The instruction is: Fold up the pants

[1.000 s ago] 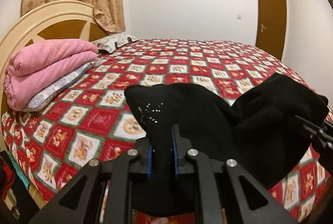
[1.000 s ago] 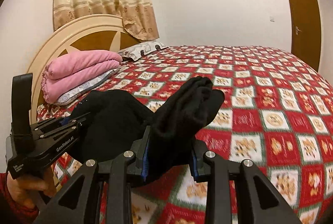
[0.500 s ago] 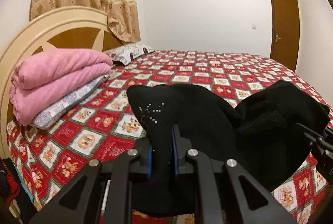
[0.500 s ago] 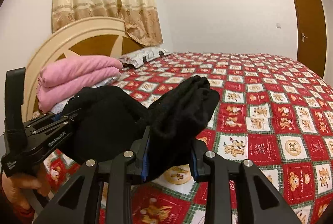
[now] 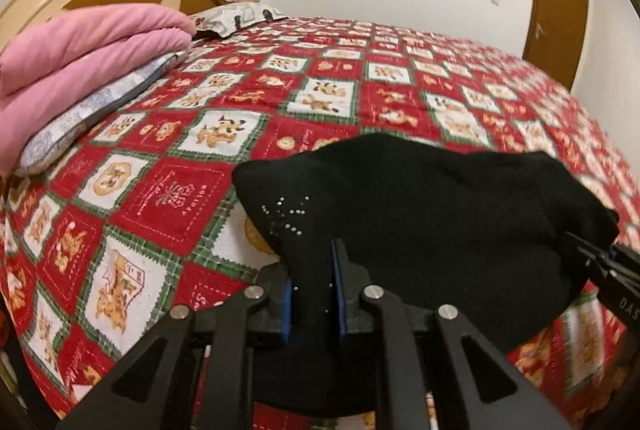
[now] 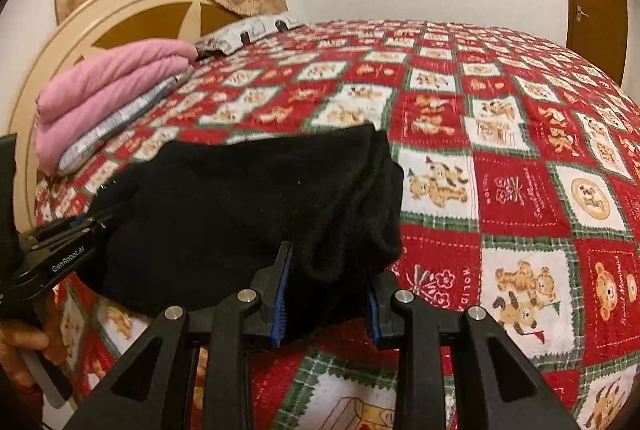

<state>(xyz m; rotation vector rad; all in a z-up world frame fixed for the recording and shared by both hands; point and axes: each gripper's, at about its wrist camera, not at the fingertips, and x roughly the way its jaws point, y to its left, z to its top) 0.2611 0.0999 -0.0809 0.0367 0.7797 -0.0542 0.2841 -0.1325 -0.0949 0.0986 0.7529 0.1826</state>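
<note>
Item: black pants (image 5: 420, 214), gathered into a thick bundle and held off the bed (image 5: 168, 186) between two tools, above its near edge. Left tool (image 5: 310, 294): blue-padded fingers pinching the end of the bundle that carries a scatter of small studs; cloth hangs down between and below the pads. Right tool (image 6: 326, 294): fingers set wider, clamping a fatter, multi-layered roll of cloth at the opposite end. Orientation: long axis of the bundle runs side to side from one tool to the other, roughly parallel to the near edge of the bed, sagging slightly in the middle; each tool grips its own end, so neither is nearer to the whole. Relation governing the next move, as a judgement: the open quilt lies ahead of and below both tools, so the garment likely needs to be carried forward and lowered evenly to lie flat. Also present: folded pink blanket (image 6: 108, 86) on a grey pillow (image 5: 92, 110) by the headboard (image 6: 120, 14), well apart from the pants.
</note>
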